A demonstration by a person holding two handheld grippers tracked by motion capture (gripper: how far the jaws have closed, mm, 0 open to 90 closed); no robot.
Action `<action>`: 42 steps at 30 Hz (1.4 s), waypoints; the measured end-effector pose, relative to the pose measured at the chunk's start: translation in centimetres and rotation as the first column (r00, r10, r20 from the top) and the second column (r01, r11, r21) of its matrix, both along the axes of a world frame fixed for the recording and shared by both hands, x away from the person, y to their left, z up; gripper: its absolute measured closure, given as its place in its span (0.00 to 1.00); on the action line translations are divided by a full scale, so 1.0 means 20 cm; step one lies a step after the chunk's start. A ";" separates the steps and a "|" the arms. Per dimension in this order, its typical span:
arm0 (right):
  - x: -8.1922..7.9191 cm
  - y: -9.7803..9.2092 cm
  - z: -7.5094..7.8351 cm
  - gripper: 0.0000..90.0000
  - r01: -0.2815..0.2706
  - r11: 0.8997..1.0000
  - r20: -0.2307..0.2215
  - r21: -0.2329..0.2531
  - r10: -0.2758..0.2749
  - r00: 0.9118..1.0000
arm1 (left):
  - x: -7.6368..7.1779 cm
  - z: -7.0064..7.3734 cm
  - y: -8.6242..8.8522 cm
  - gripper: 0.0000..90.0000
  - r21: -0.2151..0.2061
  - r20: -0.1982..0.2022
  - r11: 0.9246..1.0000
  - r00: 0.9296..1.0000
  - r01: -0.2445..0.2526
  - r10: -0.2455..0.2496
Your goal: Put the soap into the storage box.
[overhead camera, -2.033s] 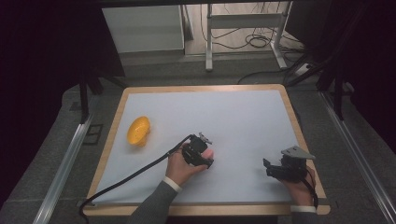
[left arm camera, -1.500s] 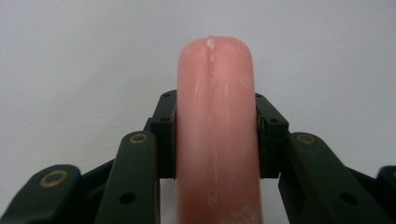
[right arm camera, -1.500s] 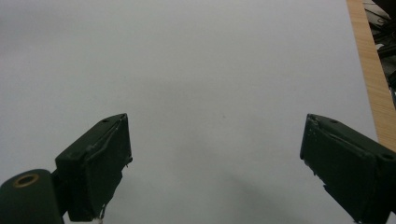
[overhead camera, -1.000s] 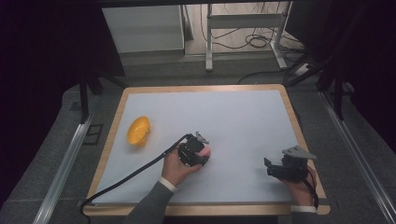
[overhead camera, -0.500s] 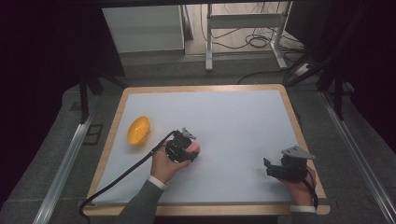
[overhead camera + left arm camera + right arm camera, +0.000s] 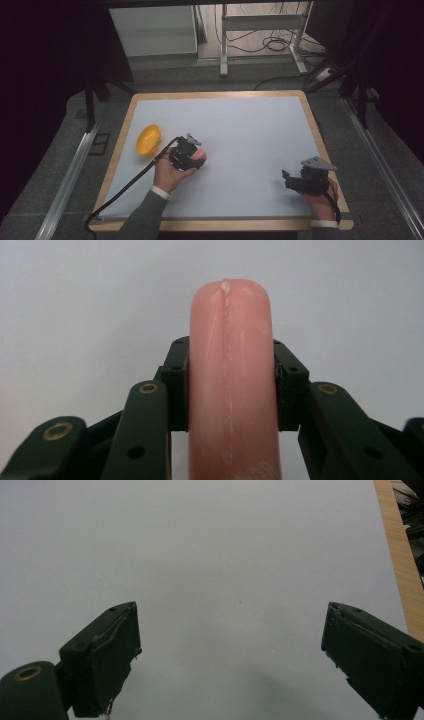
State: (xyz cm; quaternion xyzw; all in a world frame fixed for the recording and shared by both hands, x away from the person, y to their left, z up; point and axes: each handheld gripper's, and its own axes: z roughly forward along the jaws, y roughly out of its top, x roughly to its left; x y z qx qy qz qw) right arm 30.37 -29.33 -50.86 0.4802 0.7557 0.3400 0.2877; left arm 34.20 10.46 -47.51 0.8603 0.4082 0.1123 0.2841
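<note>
The left hand-held gripper [image 6: 192, 156] clamped a pink sausage [image 6: 231, 380] (probably a toy) at mid-length, carrying it above the table [image 6: 250, 135] just beside the yellow bowl [image 6: 148, 139], likely its destination. The right hand-held gripper [image 6: 295, 181] rested wide open, empty.

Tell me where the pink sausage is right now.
High view: the pink sausage sits clamped in the left gripper, left of table centre, just right of the yellow bowl.

The sausage's [image 6: 231, 385] lower end is cut off by the left gripper view's bottom edge.
</note>
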 end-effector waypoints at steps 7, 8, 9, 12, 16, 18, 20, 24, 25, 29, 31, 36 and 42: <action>0.00 0.00 0.00 0.09 0.001 1.000 -0.001 -0.002 -0.001 1.000 | 0.00 0.03 0.05 0.67 -0.012 0.005 1.000 1.000 -0.014 0.014; 0.00 0.00 0.00 0.09 0.000 1.000 -0.002 0.000 0.000 1.000 | 0.00 0.03 0.06 0.67 -0.015 0.007 1.000 1.000 -0.018 0.018; 0.00 0.00 0.00 0.09 0.001 1.000 -0.003 -0.001 -0.001 1.000 | 0.00 0.03 0.07 0.67 -0.011 0.012 1.000 1.000 -0.022 0.022; 0.00 -0.01 -0.01 0.09 0.003 1.000 -0.004 0.000 -0.003 1.000 | 0.00 0.04 0.08 0.67 -0.016 0.016 1.000 1.000 -0.027 0.027; 0.00 -0.01 -0.01 0.09 0.006 1.000 -0.005 0.000 -0.006 1.000 | 0.00 0.04 0.11 0.67 -0.018 0.019 0.999 0.999 -0.039 0.040; 0.00 -0.01 -0.01 0.09 0.006 1.000 -0.006 -0.001 -0.006 1.000 | 0.00 0.05 0.12 0.67 -0.019 0.019 0.999 0.999 -0.043 0.043; 0.00 -0.01 -0.01 0.09 0.005 1.000 -0.007 -0.001 -0.005 1.000 | 0.00 0.05 0.13 0.67 -0.021 0.020 0.999 0.999 -0.048 0.049; 0.00 0.00 -0.01 0.09 0.005 1.000 -0.008 -0.004 -0.005 1.000 | 0.01 0.06 0.16 0.67 -0.022 0.028 0.998 0.998 -0.059 0.059; 0.00 0.00 -0.01 0.09 0.005 1.000 -0.008 -0.003 -0.005 1.000 | 0.01 0.06 0.16 0.67 -0.024 0.030 0.998 0.997 -0.064 0.065; 0.01 -0.01 -0.01 0.09 0.006 1.000 -0.010 -0.005 -0.006 1.000 | 0.01 0.08 0.18 0.67 -0.028 0.035 0.997 0.997 -0.072 0.073; 0.01 -0.01 -0.02 0.09 0.006 1.000 -0.012 -0.006 -0.006 1.000 | 0.01 0.09 0.20 0.67 -0.030 0.038 0.997 0.996 -0.077 0.078; 0.01 0.00 -0.02 0.09 0.005 1.000 -0.014 -0.006 -0.005 1.000 | 0.01 0.10 0.23 0.67 -0.034 0.046 0.996 0.995 -0.087 0.089; 0.01 -0.01 -0.02 0.09 0.007 1.000 -0.013 -0.006 -0.007 1.000 | 0.01 0.13 0.29 0.67 -0.037 0.048 0.993 0.992 -0.112 0.114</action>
